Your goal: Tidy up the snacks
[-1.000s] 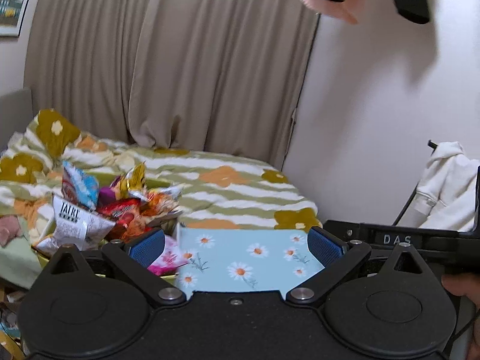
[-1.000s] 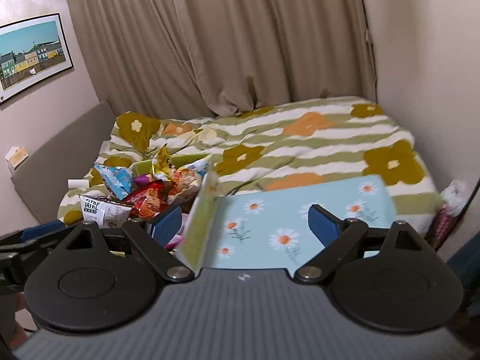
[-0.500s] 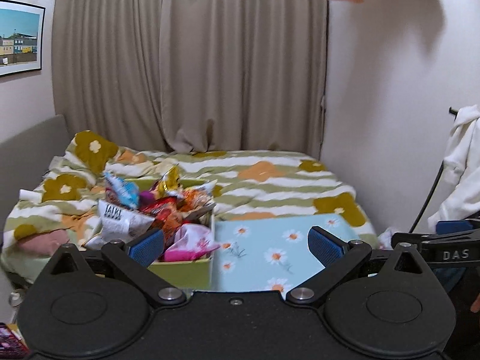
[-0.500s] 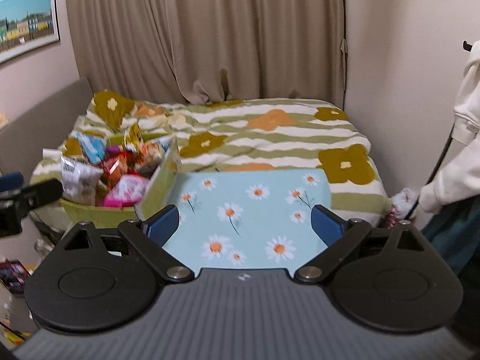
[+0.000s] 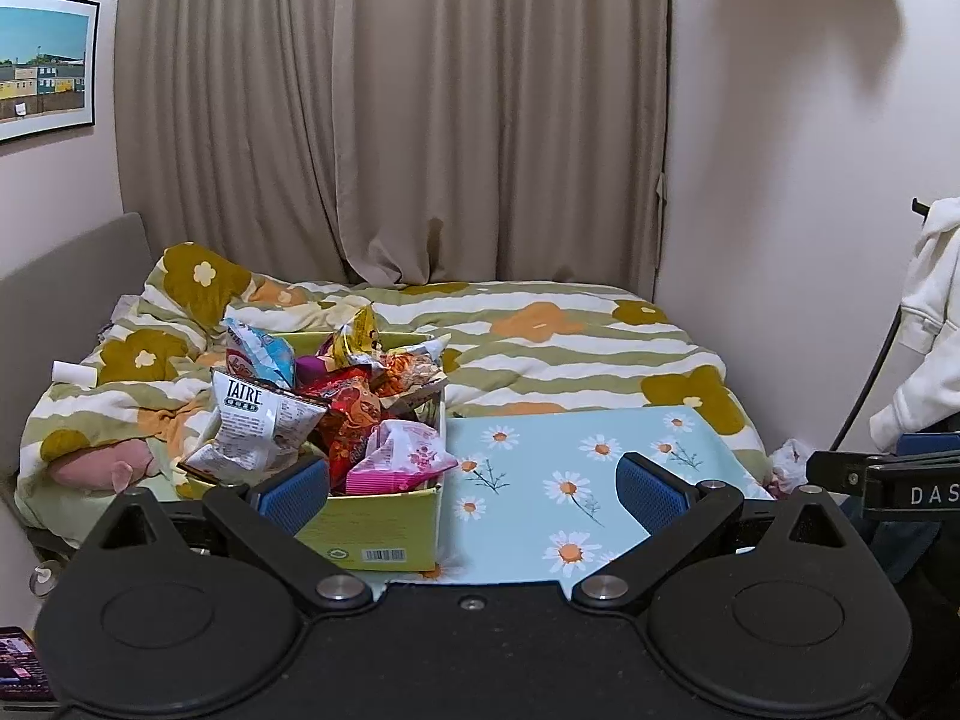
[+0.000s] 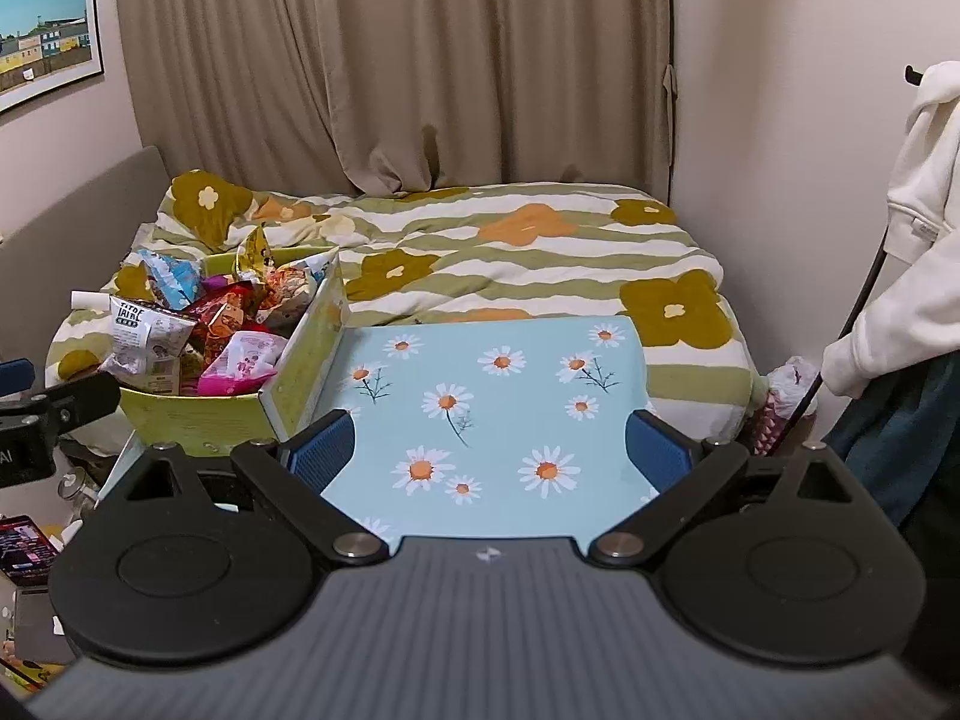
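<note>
Here a light-blue daisy-printed mat lies before a striped flowered bed, beside a green cardboard box full of snack packets. Both the left gripper and the right gripper hover wide apart, holding nothing.

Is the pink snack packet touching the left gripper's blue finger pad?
Cannot tell. In the left wrist view the pink snack packet lies just beside the left gripper's blue pad, but depth is unclear.
</note>
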`<state>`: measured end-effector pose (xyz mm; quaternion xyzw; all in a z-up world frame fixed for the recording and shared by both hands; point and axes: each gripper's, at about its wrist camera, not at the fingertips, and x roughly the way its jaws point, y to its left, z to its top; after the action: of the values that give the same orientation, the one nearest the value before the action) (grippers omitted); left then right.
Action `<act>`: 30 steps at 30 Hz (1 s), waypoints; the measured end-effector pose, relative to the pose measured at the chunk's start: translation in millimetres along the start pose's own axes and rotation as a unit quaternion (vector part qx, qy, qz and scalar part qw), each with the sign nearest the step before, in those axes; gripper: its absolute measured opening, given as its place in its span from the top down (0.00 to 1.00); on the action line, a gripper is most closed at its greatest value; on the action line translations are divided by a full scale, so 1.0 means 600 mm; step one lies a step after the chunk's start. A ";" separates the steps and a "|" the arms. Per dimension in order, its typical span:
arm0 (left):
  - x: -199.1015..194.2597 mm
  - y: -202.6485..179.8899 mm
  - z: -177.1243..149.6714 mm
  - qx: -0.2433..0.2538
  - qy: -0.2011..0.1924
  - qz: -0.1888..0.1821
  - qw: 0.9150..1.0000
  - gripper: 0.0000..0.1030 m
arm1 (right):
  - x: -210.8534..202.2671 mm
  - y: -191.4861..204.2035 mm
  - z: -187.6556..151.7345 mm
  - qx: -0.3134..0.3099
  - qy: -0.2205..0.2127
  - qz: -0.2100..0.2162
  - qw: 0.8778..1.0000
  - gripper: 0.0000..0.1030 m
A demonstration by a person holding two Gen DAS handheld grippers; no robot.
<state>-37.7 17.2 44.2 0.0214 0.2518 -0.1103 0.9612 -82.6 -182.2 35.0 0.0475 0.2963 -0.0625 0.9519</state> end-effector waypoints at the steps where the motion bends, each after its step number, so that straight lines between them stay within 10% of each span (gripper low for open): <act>1: -0.001 0.000 0.000 0.000 0.000 0.000 1.000 0.00 | 0.000 0.000 0.000 0.000 0.000 0.000 1.000 0.00; 30: 0.008 0.005 -0.004 -0.005 0.023 0.003 1.000 0.00 | 0.017 0.000 0.005 -0.007 0.014 -0.018 1.000 0.00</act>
<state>-34.2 19.4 39.7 0.0194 0.2746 -0.1053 0.9556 -72.8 -183.4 31.4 0.0363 0.3107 -0.0764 0.9468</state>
